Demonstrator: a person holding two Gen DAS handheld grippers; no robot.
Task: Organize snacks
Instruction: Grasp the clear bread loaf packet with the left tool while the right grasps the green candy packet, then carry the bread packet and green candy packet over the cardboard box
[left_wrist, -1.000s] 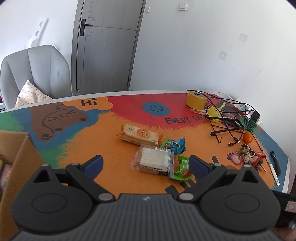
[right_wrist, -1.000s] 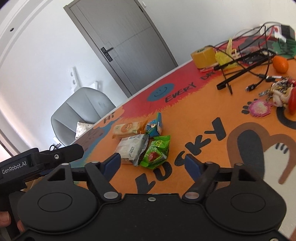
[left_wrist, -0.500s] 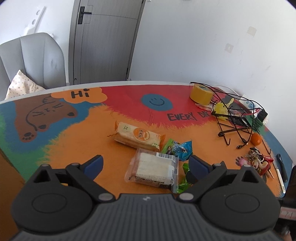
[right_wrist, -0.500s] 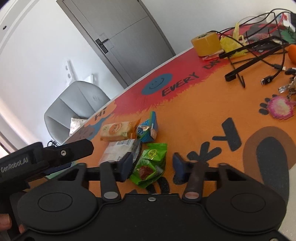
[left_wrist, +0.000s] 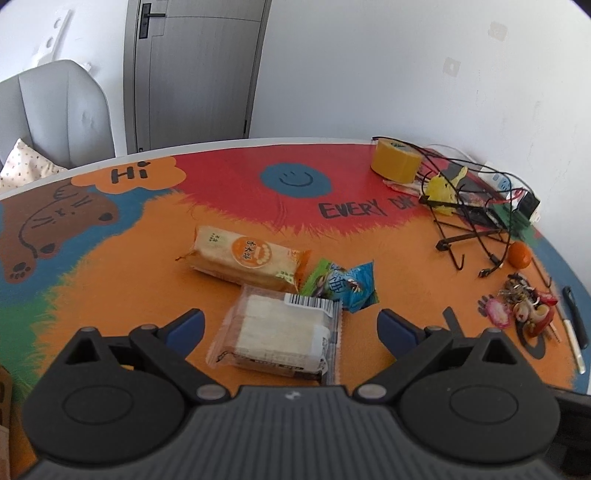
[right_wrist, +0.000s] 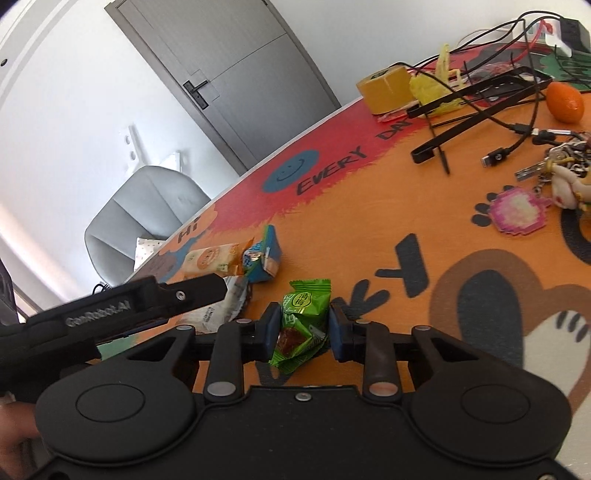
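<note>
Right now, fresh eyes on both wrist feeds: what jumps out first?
The right gripper, its jaws pinched on the green candy packets low in the right wrist view. Next, the loud cartoon tabletop, with the clear-wrapped white snack lying between the left gripper's wide-open jaws. Far right, a tangle of black cables beside the yellow tape roll.
</note>
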